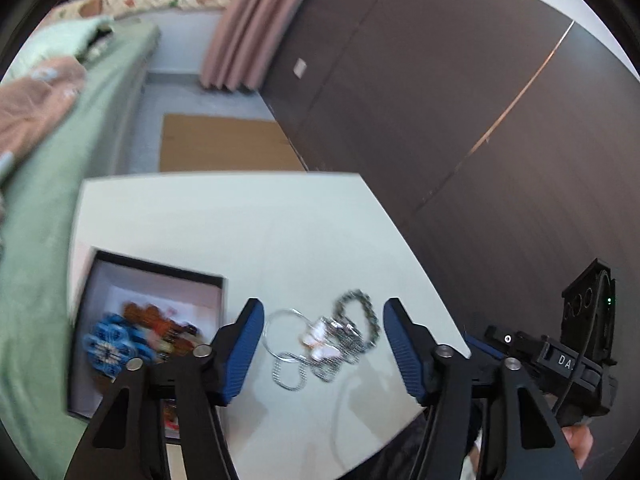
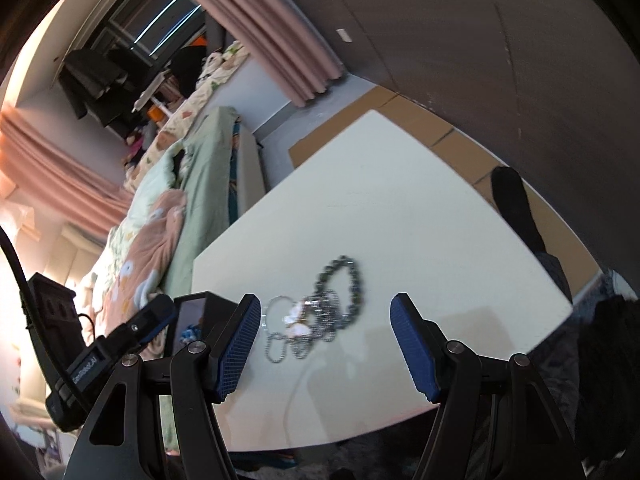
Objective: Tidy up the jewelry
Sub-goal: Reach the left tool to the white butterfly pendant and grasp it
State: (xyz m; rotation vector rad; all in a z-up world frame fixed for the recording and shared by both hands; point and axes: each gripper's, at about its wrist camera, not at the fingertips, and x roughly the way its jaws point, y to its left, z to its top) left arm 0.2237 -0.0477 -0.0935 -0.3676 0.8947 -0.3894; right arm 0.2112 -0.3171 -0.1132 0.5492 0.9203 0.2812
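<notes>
A tangled heap of jewelry (image 1: 326, 340) lies on the white table (image 1: 248, 220): silver chains, a thin hoop, a dark beaded bracelet (image 1: 362, 312) and a pale pink-white piece. My left gripper (image 1: 323, 348) is open and empty, its blue pads either side of the heap, just above it. To the left stands an open black box (image 1: 156, 280) holding blue and brown-red beaded pieces (image 1: 116, 342). In the right wrist view my right gripper (image 2: 326, 338) is open and empty, hovering near the same heap (image 2: 316, 316). The box (image 2: 192, 312) is partly hidden behind the left gripper.
A bed with green bedding (image 1: 52, 184) runs along the table's left side. Dark wardrobe panels (image 1: 460, 120) stand to the right. A cardboard sheet (image 1: 216, 144) lies on the floor beyond the table. A black-socked foot (image 2: 516, 204) rests by the table's far right edge.
</notes>
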